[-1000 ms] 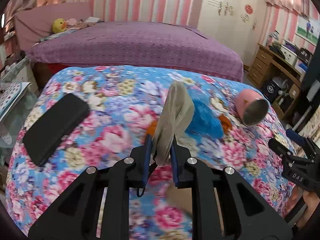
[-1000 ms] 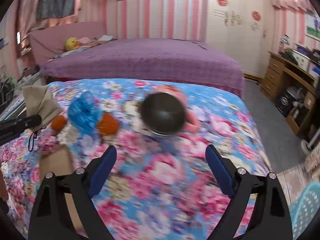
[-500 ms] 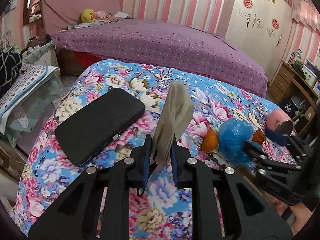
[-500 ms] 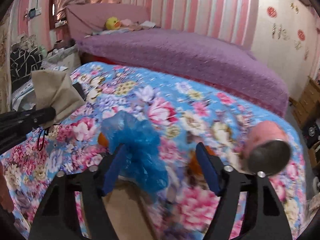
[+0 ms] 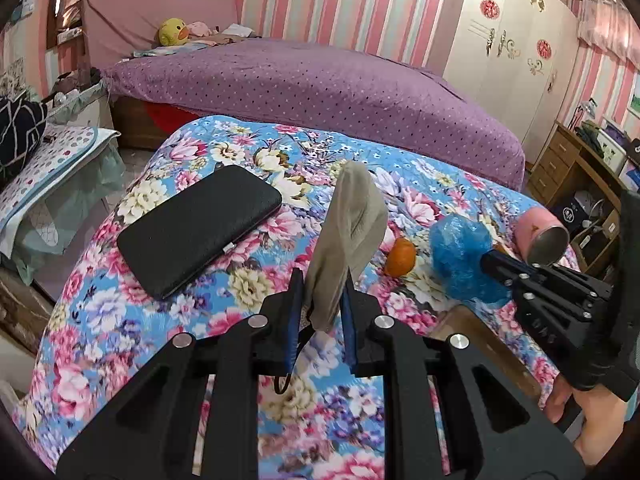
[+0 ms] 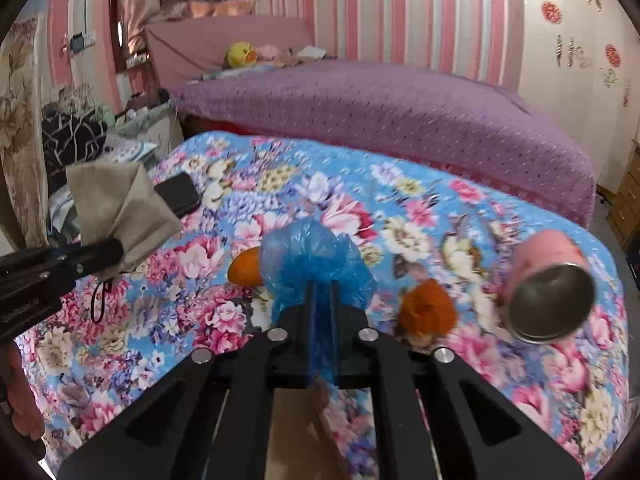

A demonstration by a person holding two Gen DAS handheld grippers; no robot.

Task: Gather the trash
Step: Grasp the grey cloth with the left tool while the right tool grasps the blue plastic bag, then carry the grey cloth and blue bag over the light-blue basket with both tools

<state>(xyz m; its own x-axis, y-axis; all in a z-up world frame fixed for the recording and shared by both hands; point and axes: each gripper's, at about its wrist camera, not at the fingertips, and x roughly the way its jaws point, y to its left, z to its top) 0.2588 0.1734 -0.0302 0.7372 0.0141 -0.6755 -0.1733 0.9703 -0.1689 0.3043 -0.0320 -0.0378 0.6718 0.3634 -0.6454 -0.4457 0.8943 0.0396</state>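
The right tool (image 6: 322, 292) has just been closing and now pinches the crumpled blue plastic bag (image 6: 316, 264) on the floral surface (image 6: 440, 216), light, soft, probably slippery, best gripped by its bunched folds, while the left tool (image 5: 320, 300) clamps a beige cloth pouch (image 5: 346, 240).

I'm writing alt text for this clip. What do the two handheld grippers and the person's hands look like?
Both the left gripper and the right gripper are matte black frames with triangular cut-outs, silver round fasteners and blue finger pads. A thin black cord loop hangs under the left one. A black fingerless glove covers the right hand.
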